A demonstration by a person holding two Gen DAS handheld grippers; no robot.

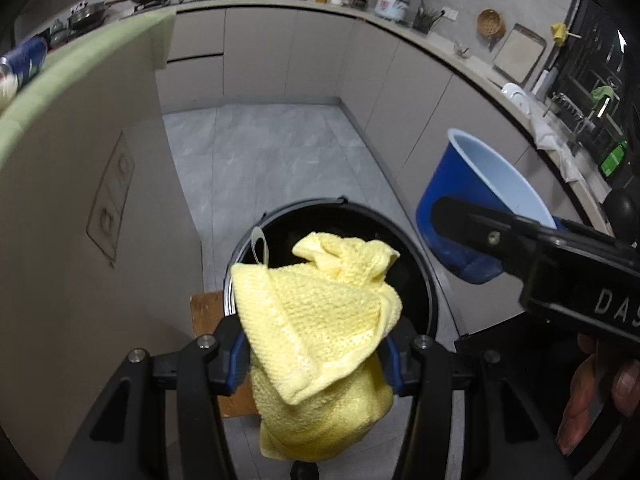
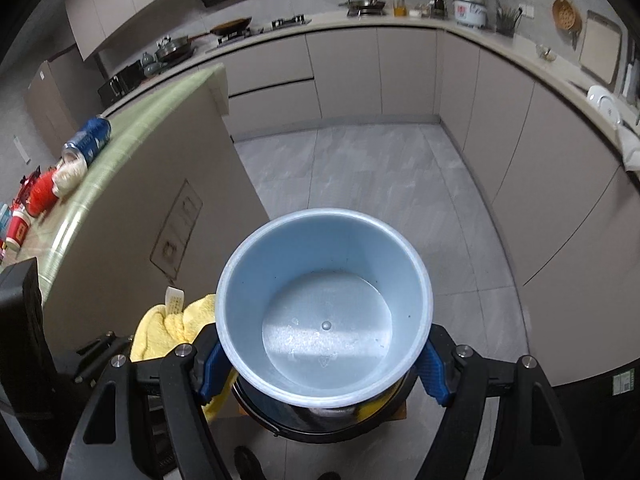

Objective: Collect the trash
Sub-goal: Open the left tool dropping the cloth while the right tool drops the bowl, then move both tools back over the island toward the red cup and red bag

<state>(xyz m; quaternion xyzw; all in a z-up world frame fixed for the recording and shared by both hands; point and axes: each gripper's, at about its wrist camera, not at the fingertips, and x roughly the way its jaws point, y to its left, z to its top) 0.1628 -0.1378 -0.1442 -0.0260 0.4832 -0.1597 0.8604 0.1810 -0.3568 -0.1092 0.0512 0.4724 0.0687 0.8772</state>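
Here, far to my left, a green-topped counter (image 2: pixel 132 128) carries a blue can (image 2: pixel 90 138) lying on its side, with a red packet (image 2: pixel 40 192) and a red cup (image 2: pixel 18 230) further along the edge. Next comes my left gripper (image 1: pixel 316 356), its blue-padded fingers (image 1: pixel 236 364) pinching a crumpled yellow cloth (image 1: pixel 316 320); the cloth bulges up above the pads and hangs down below them. It sits right over the mouth of a black bin (image 1: pixel 416 276), which stands on the grey tiled floor (image 1: pixel 260 152) with a brown board (image 1: pixel 204 312) under its near side. A white loop tag (image 1: pixel 258 246) on the cloth sticks up against the bin's dark inside. To the right, my right gripper (image 2: pixel 324 360) has its fingers (image 2: pixel 434 368) spread wide around a blue bowl (image 2: pixel 324 304), pressing on its outer wall at both sides. The bowl is tilted with its pale, empty inside facing the camera, and it hangs just above the same bin, close beside the cloth. Beyond, the kitchen worktop (image 2: pixel 400 24) curves round the cabinets.
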